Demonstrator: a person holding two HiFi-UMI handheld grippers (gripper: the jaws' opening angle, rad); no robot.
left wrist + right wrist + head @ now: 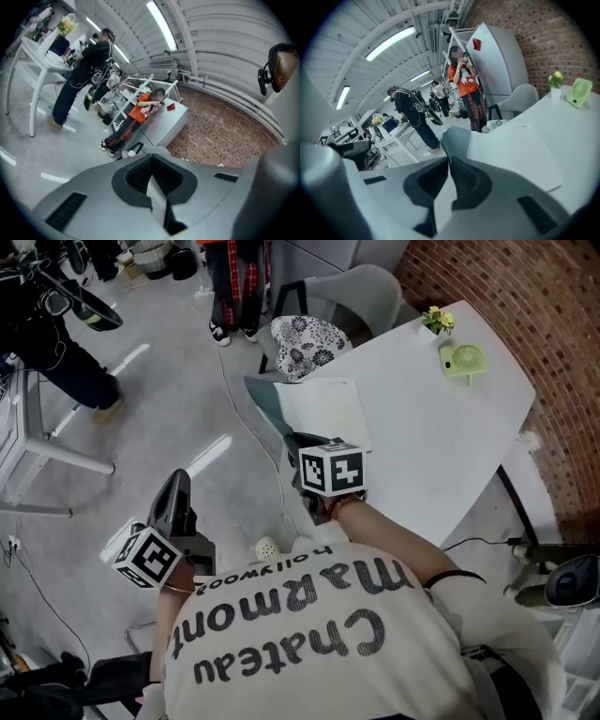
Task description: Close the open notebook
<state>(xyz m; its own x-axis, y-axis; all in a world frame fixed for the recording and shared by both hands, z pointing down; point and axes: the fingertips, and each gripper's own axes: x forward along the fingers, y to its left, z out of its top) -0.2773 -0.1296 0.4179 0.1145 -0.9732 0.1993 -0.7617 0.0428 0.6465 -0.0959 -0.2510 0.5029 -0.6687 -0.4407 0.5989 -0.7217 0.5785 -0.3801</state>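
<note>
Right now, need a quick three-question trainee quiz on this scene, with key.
1. True or false: the left gripper is above the table.
2. What is the right gripper pinching? A) a pen B) the notebook cover C) a cable
3. Name the green thing beside the potted flowers.
Key: 1 false, it hangs over the floor; 2 B; 3 a small fan.

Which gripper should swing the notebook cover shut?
Right. The right gripper is at the notebook, jaws closed on its raised cover; the left gripper hangs over the floor, off the table.
</note>
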